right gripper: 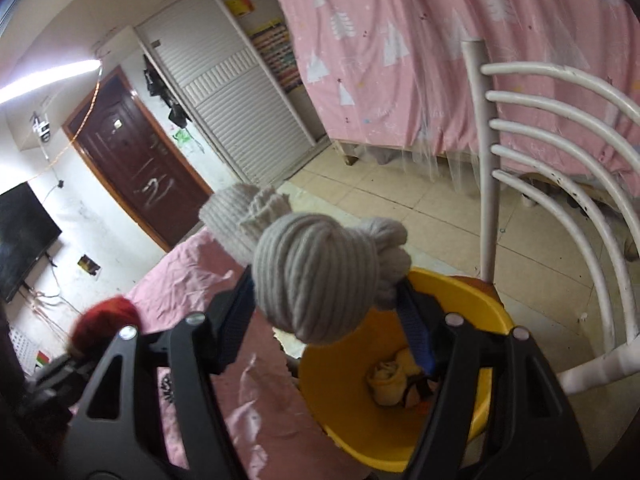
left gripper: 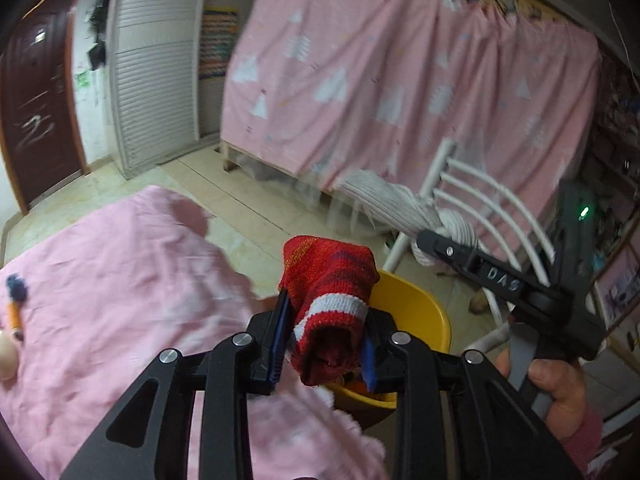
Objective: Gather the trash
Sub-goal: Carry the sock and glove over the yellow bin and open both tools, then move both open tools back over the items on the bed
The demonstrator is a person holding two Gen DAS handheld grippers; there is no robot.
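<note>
My left gripper is shut on a red knitted sock with a white stripe, held above the near rim of a yellow bucket. My right gripper is shut on a grey ribbed knitted sock or glove, held over the same yellow bucket. The bucket holds a yellow rolled item and something dark and orange beside it. The right gripper also shows in the left wrist view, holding the grey knit. The red sock shows at the left of the right wrist view.
A pink cloth covers the table on the left, with an orange and dark pen on it. A white slatted chair stands right behind the bucket. A pink curtain, a slatted wardrobe and a brown door lie beyond.
</note>
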